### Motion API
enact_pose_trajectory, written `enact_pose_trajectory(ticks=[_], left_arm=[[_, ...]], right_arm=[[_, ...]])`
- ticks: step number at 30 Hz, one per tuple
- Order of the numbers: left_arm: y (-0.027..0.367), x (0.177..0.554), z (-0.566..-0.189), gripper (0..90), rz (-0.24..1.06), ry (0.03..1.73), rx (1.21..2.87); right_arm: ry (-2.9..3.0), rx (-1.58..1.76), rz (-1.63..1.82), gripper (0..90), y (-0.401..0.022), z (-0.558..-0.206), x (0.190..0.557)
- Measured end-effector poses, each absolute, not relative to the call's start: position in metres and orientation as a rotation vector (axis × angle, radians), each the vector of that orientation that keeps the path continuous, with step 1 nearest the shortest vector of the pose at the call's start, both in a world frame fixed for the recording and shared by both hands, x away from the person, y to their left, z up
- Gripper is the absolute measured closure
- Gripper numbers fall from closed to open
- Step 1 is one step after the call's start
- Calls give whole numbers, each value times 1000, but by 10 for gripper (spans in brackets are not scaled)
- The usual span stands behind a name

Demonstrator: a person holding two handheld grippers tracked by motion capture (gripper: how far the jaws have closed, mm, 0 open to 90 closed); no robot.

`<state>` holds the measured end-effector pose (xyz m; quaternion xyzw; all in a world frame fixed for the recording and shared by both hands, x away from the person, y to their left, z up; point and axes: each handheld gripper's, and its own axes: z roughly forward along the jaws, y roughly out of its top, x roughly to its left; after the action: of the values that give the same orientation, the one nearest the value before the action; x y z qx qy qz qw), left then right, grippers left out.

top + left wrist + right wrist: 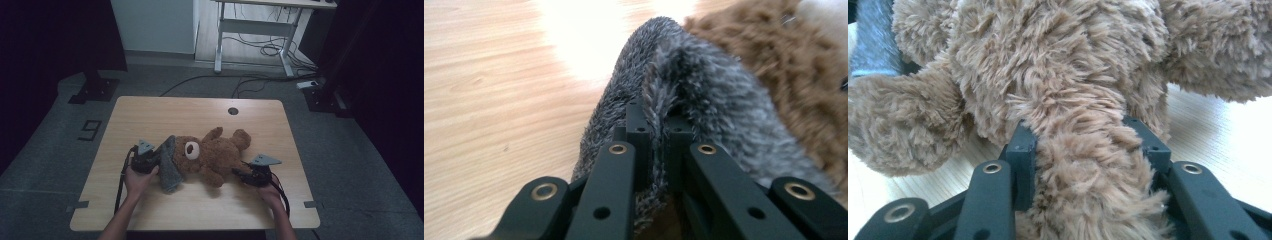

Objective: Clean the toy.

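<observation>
A brown plush bear lies sprawled on its back near the middle of the worktop, head to the left, limbs spread to the right and far side; its fur is shaggy and tan-brown, with a pale muzzle; a grey fuzzy hat sits on its head, its edge pinched into a fold.

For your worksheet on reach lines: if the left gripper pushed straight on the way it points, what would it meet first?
The grey hat it already pinches; beyond that, probably the brown bear's head, though depth is unclear.
</observation>
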<state>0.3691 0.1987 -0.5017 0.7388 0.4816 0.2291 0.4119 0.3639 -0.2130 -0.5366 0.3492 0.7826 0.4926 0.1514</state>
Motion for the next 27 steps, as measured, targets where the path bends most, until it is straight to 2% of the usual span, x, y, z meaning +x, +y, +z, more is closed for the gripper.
enact_pose_trajectory(ticks=[13,22,27], left_arm=[[244,319,-466,846,612,1137,1736],[292,279,-465,840,627,1170,1681],[315,267,-478,836,625,1238,1695]], right_arm=[[2246,1003,1416,552,-213,-536,364],[2245,1006,1419,550,-213,-537,364],[2245,1008,1421,548,-213,-537,365]])
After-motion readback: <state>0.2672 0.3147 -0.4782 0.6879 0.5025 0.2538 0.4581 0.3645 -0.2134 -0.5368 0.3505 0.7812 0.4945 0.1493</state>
